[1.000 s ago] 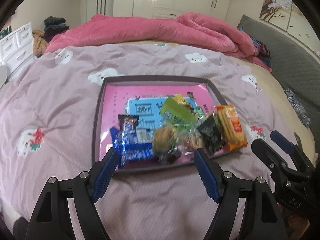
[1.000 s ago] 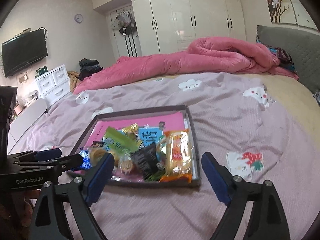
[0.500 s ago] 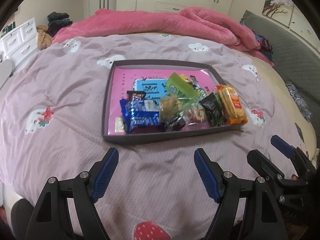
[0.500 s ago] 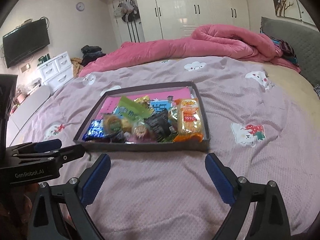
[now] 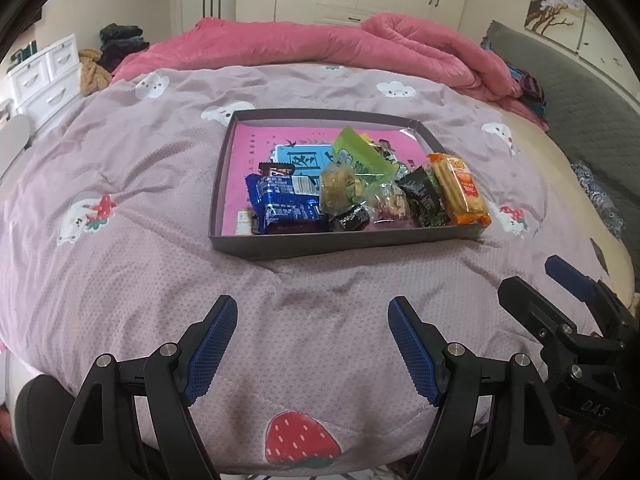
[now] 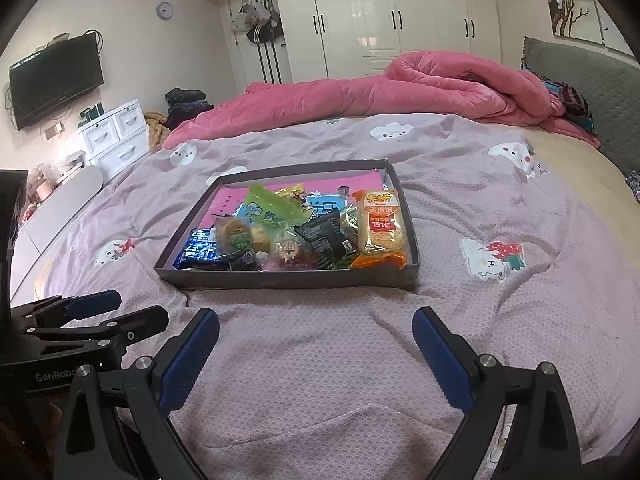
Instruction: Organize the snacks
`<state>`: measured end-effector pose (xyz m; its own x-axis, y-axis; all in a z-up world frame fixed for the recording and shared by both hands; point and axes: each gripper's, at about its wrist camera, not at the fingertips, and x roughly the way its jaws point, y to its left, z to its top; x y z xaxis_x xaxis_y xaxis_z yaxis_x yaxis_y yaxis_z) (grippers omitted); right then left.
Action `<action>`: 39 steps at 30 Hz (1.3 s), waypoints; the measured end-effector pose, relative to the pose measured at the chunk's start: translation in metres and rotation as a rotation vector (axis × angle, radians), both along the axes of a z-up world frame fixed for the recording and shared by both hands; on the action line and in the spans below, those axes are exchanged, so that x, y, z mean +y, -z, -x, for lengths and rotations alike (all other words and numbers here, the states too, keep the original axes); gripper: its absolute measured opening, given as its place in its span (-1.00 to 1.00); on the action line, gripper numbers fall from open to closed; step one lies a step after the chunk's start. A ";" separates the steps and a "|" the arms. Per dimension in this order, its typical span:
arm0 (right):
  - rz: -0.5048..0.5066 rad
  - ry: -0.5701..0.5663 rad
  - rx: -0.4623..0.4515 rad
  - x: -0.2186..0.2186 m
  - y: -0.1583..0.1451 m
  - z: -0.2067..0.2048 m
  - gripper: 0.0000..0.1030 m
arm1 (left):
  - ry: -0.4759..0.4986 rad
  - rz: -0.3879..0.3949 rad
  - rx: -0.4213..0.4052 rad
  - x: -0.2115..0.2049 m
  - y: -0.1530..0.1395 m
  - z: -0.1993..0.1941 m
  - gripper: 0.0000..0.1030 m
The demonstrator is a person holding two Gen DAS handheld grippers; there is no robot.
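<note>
A shallow dark tray [image 5: 344,246] with a pink liner lies on the lilac bedspread and holds several snacks. Among them are a blue packet [image 5: 284,202], a green pouch [image 5: 360,156], a black packet [image 5: 424,196] and an orange biscuit pack [image 5: 460,190]. My left gripper [image 5: 312,304] hovers open over bare bedspread, well short of the tray's front wall, with nothing between its fingers. In the right wrist view the tray [image 6: 288,280] and orange pack [image 6: 382,224] lie ahead. My right gripper [image 6: 316,316] stands wide open and empty, beside the left gripper [image 6: 138,307].
A rumpled pink quilt [image 5: 328,44] runs along the bed's far side and a grey headboard [image 5: 568,80] lines the right. White drawers [image 6: 116,136], a wall television [image 6: 56,76] and wardrobes [image 6: 384,16] stand beyond. The bed's near edge is just below both grippers.
Both grippers have drawn back from the tray toward the bed's near edge, leaving a strip of bedspread in front of them. The right jaws have spread a little wider.
</note>
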<state>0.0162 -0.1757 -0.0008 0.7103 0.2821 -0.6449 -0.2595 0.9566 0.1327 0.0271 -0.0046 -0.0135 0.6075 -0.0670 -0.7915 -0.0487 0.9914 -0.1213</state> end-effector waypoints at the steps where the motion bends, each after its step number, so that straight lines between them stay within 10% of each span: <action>1: 0.000 0.001 -0.001 0.000 0.000 0.000 0.90 | -0.003 -0.001 -0.002 0.000 0.000 0.000 0.53; 39: -0.002 0.005 0.029 -0.004 0.007 -0.005 0.91 | -0.020 -0.025 0.002 0.000 -0.002 0.000 0.53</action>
